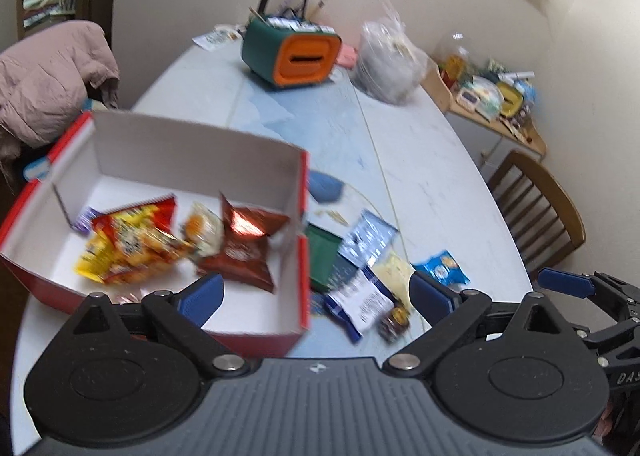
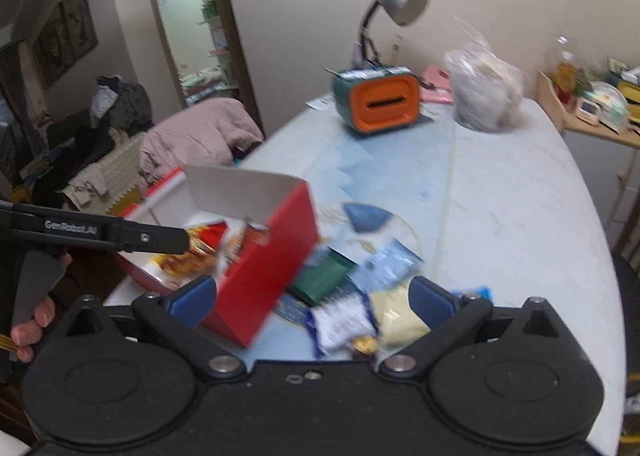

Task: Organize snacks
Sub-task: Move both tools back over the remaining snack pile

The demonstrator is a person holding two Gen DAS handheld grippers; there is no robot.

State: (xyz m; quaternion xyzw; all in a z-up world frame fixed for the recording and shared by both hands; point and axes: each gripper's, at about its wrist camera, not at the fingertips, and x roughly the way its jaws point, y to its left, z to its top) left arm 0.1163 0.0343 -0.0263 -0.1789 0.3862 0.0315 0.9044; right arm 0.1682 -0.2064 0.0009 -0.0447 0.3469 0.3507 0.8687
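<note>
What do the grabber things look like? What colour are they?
Each grabber is black plastic with two round discs, silver bolts and blue rubbery fingertip pads. The left gripper shows white "GenRobot.AI" lettering on its side. The right gripper looks the same.

Left gripper [image 1: 314, 296] and right gripper [image 2: 312, 302]: black linkage arms, silver pivot screws behind blue pads [image 1: 202, 294], ribbed grey housing at rear; bare fingers [image 2: 38, 316] left of right claw.
</note>
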